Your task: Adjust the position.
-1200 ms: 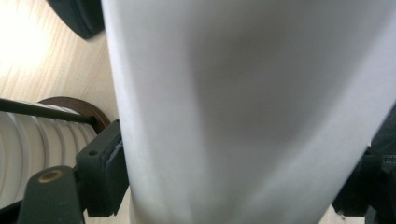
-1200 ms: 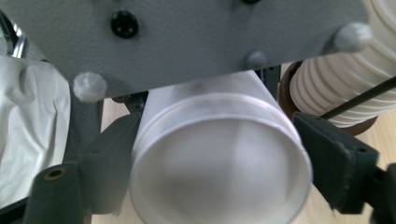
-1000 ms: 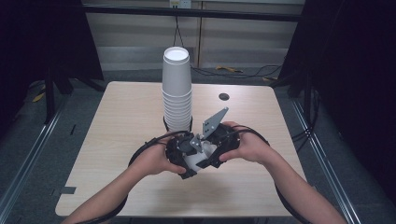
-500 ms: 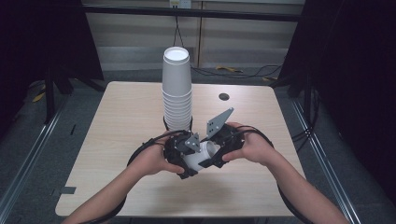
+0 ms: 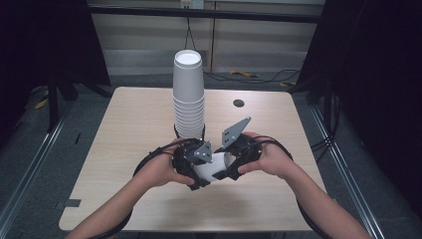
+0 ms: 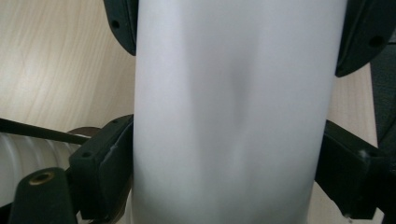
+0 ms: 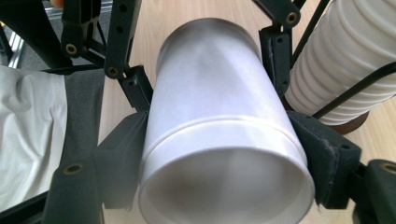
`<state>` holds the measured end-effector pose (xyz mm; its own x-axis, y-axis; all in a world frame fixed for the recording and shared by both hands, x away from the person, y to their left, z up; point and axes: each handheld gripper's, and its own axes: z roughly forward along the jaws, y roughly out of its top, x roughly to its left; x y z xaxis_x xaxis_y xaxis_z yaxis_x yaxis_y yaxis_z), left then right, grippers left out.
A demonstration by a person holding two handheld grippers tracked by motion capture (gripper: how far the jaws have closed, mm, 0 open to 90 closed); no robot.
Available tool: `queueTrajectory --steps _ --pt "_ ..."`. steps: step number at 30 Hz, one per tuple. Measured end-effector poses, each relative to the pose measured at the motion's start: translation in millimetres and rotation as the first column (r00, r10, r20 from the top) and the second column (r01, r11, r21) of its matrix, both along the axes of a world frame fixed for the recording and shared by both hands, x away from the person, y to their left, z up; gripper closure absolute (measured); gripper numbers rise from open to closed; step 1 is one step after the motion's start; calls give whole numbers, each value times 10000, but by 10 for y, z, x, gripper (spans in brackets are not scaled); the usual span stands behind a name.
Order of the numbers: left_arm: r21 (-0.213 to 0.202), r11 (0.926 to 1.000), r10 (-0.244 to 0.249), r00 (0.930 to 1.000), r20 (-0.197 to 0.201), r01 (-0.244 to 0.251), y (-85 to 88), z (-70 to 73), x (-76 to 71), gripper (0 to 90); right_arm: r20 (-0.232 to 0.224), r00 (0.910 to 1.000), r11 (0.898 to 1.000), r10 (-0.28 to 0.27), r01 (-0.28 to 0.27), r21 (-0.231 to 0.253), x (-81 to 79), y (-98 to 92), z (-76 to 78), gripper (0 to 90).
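Observation:
A white paper cup (image 5: 213, 168) lies on its side just above the table, held between both grippers. My left gripper (image 5: 198, 167) grips its closed end; in the left gripper view its pads (image 6: 105, 161) press both sides of the cup (image 6: 233, 102). Those jaws have just been closing on the cup between them. My right gripper (image 5: 234, 160) is shut on the cup near its open rim (image 7: 224, 186), a pad (image 7: 123, 154) on each side. The tall stack of white cups (image 5: 188, 97) stands right behind the grippers.
The stack (image 7: 343, 60) sits on a dark round base (image 7: 357, 122) close to the right gripper's side. A small black disc (image 5: 239, 103) lies at the table's far right. The wooden table (image 5: 124, 129) has free room left and right of the hands.

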<state>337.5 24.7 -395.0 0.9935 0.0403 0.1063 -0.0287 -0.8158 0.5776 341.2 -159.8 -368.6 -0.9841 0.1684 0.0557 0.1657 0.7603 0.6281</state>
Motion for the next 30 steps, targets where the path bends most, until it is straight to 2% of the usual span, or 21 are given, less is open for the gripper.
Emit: queueTrajectory --steps 5,11,14,17,21,22,24,27,29,30 --pt "-52 10000 0 9999 132 1 18 -2 -8 140 -92 9999 9999 -140 141 57 -6 -21 -29 249" --pt "26 10000 -33 10000 76 33 12 -17 -8 142 -120 9997 9998 -198 198 10 -19 -14 -49 251" --pt "-104 9999 -28 10000 82 29 15 -14 2 140 -57 9998 9998 -206 206 -20 -14 -19 -37 251" --pt "-214 9997 89 9998 -182 -92 9 -21 0 149 -135 9997 9997 -203 205 128 -10 -27 -19 251" --pt "-359 9994 3 9985 -541 -22 27 -30 18 166 -241 9994 9994 -252 257 214 -5 -24 -16 245" --pt "-352 9993 68 9989 -473 -84 26 -28 10 170 -454 9985 9991 -295 307 277 -3 -23 -21 243" --pt "-272 9996 114 9991 -403 -125 23 -18 0 174 -406 9989 9994 -244 253 232 5 -26 -26 237" --pt "-282 9994 208 9993 -321 -217 34 8 4 180 -545 9976 9981 -439 461 397 19 -30 -24 231" --pt "-400 9989 220 9989 -416 -237 48 32 18 184 -472 9979 9974 -440 466 548 21 -31 -15 227" --pt "-417 9988 257 9992 -316 -270 53 43 17 185 -462 9980 9976 -427 451 517 25 -34 -15 221"
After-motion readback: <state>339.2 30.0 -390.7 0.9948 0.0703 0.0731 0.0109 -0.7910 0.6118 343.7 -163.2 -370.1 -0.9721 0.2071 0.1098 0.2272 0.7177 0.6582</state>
